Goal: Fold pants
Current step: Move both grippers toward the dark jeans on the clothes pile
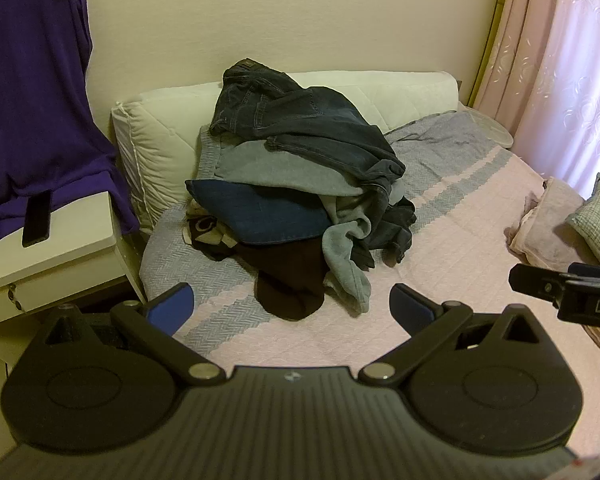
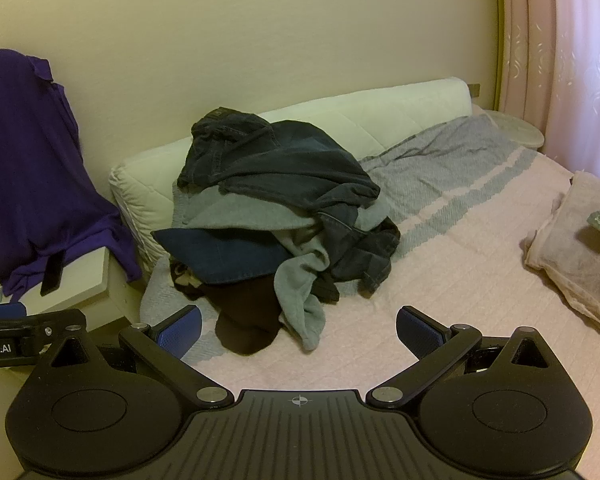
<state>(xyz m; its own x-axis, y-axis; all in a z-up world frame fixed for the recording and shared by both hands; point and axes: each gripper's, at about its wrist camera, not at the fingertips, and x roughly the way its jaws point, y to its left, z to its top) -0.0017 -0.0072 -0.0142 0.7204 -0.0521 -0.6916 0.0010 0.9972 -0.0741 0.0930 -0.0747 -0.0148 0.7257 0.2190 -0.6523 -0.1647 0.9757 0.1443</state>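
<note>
Since nothing's picked yet, both grippers, left (image 1: 291,306) and right (image 2: 298,330), hover spread wide and empty facing the pile (image 1: 300,196), jeans (image 2: 276,160) on top.

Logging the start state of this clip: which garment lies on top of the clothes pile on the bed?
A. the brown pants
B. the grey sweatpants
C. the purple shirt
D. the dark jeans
D: the dark jeans drape over the top of the pile, with grey sweatpants beneath them; neither open gripper touches it.
</note>
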